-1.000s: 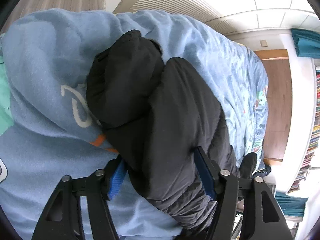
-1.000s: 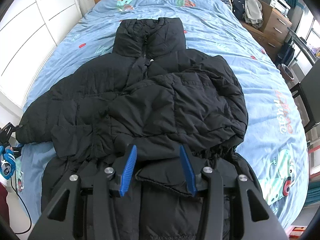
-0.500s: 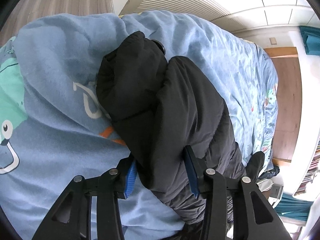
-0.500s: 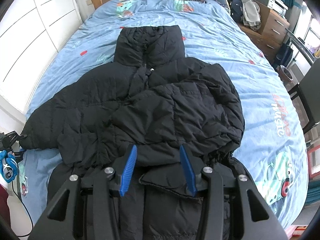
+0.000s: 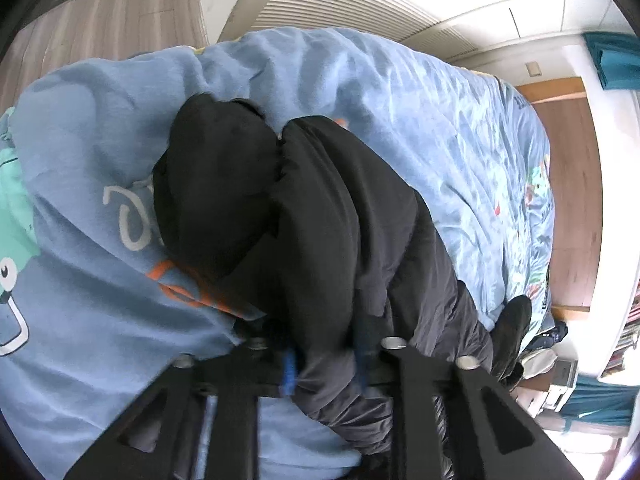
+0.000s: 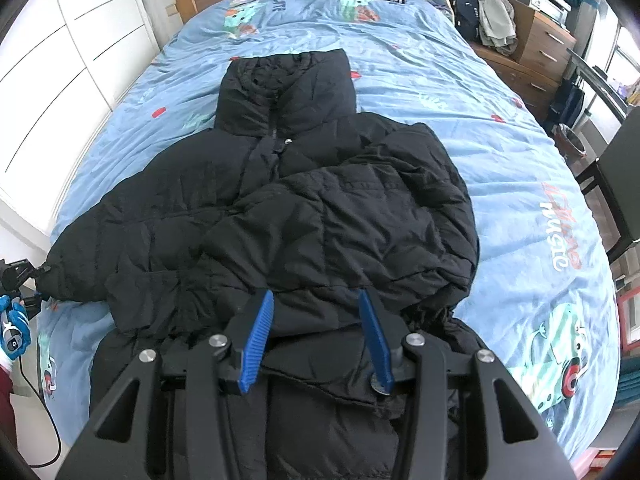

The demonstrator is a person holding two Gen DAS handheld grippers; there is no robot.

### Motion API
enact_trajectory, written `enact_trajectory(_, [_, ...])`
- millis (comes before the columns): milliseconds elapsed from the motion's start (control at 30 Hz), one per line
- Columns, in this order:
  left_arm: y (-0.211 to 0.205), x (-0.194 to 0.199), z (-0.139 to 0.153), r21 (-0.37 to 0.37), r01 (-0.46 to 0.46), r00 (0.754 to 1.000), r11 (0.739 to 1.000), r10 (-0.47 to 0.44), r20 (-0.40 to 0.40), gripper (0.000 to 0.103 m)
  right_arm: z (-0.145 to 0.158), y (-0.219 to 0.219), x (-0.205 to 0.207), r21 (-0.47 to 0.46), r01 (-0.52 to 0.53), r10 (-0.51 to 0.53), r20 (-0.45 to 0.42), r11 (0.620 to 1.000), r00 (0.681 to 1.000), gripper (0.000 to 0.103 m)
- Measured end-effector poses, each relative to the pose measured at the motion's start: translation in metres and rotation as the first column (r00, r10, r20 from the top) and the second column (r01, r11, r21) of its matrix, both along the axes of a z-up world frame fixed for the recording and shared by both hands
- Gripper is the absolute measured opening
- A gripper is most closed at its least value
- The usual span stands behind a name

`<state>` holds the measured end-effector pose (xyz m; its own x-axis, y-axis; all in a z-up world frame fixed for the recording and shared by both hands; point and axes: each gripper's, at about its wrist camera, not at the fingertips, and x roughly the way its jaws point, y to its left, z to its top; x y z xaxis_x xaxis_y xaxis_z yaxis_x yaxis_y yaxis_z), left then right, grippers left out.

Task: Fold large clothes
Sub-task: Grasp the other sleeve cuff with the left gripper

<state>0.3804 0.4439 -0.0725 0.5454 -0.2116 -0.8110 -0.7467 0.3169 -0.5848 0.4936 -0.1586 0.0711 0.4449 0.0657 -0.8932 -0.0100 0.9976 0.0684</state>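
left tool (image 5: 324,356) closing on black jacket sleeve (image 5: 320,216), blue bedspread (image 5: 420,112) around

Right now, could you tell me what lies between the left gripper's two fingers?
A bunched fold of the black jacket's sleeve sits between them as the left gripper is closing on it; the left wrist view shows this, with the blue bedspread underneath.
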Motion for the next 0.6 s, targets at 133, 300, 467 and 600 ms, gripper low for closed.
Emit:
enact_trajectory(133, [-0.009,0.003,0.014,0.057,0.018,0.999,0.998,-0.02,0.049,0.007,0.002,-0.013,-0.005,0.0,0.021,-0.021,0.006,1.0,1.0,0.044])
enact_trajectory(300, [-0.03,0.017,0.054,0.16,0.103,0.982,0.982,-0.126,0.142,0.006,0.0,-0.028,-0.011,0.01,0.047,-0.047,0.013,0.999,0.999,0.044])
enact_trajectory(467, [-0.077,0.037,0.106,0.284,0.24,0.923,0.928,-0.309,0.231,0.006,-0.004,-0.034,-0.019,0.025,0.051,-0.052,0.017,0.998,0.999,0.044])
enact_trajectory(600, [-0.123,0.048,0.136,0.358,0.344,0.854,0.868,-0.448,0.266,0.006,-0.004,-0.037,-0.025,0.039,0.046,-0.047,0.023,0.998,0.999,0.044])
